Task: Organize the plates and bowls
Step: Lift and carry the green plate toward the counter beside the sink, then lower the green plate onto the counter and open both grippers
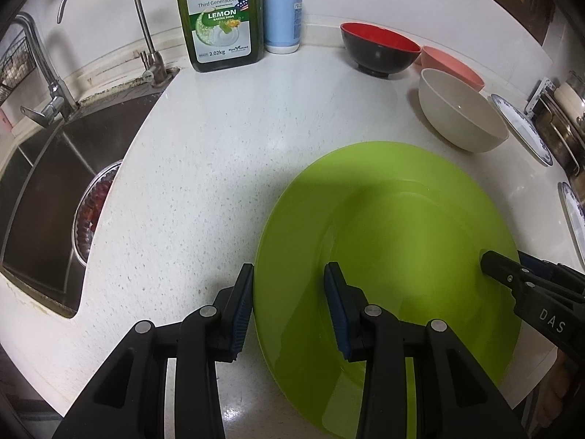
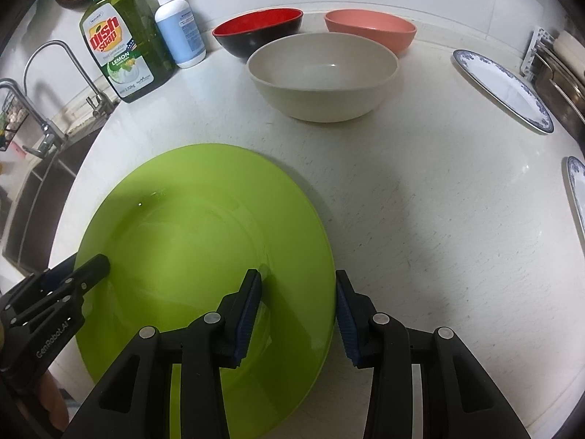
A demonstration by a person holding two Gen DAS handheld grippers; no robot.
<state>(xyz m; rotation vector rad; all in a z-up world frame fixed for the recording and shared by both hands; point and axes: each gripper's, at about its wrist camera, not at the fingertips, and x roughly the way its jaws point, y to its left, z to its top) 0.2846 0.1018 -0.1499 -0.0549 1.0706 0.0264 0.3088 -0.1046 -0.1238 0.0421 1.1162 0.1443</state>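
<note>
A big lime-green plate (image 1: 402, 219) (image 2: 190, 226) lies flat on the white counter. My left gripper (image 1: 289, 269) straddles its left rim, one finger outside the edge and one over the plate's well, jaws apart and not pinching. My right gripper (image 2: 297, 273) straddles the right rim the same way, also open. Each gripper shows in the other's view, at the plate's far edge. Behind the plate stand a cream bowl (image 2: 321, 77), a black bowl with a red inside (image 2: 256, 36) and a pink bowl (image 2: 369, 29). Two blue-patterned white plates (image 2: 504, 87) (image 2: 577, 190) lie at the right.
The steel sink (image 1: 47, 183) with its faucet (image 1: 146, 55) drops off left of the plate. A green dish soap bottle (image 1: 219, 18) and a white pump bottle (image 1: 281, 11) stand at the back wall. A metal rack (image 2: 559, 69) stands at the far right.
</note>
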